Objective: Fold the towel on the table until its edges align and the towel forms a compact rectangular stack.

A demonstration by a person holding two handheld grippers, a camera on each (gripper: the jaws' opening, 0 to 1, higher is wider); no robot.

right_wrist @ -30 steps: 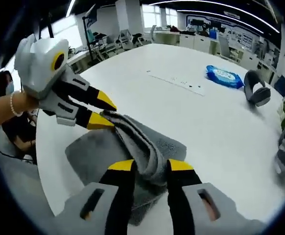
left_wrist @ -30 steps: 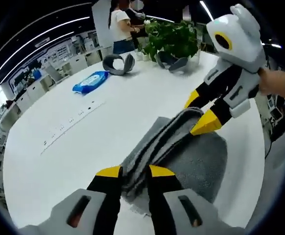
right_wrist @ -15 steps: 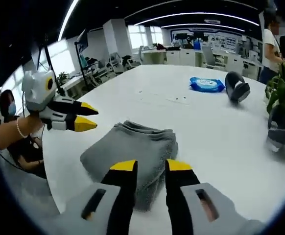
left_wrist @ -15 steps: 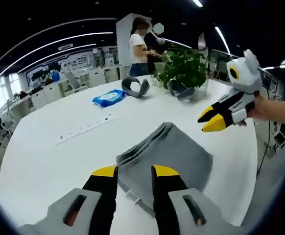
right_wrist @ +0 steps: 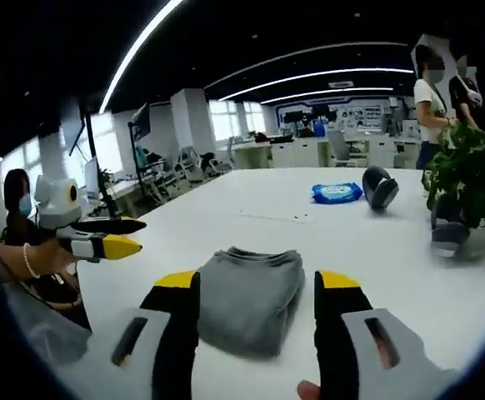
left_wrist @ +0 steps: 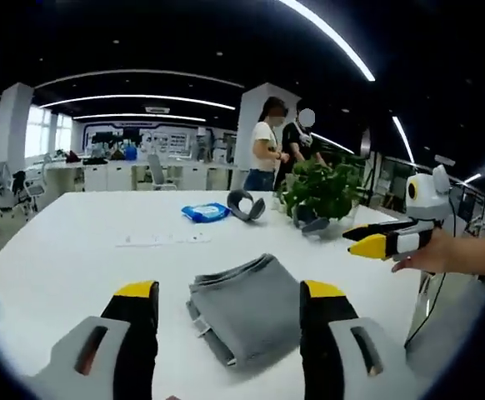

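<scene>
The grey towel lies folded in a compact rectangular stack on the white table. In the left gripper view my left gripper hangs open above and before the towel, holding nothing, and the right gripper floats at the right in a hand, clear of the towel. From the right gripper view the towel lies between the spread jaws of my right gripper, which is open and raised off it. The left gripper hovers at the left, off the cloth.
A blue packet, grey headphones and a potted plant stand at the table's far side, with a second grey headphone by the pot. Two people stand behind. A seated person is at the left.
Both grippers have pulled up and back from the towel and their jaws have spread wider. The towel lies still in its folded stack.
</scene>
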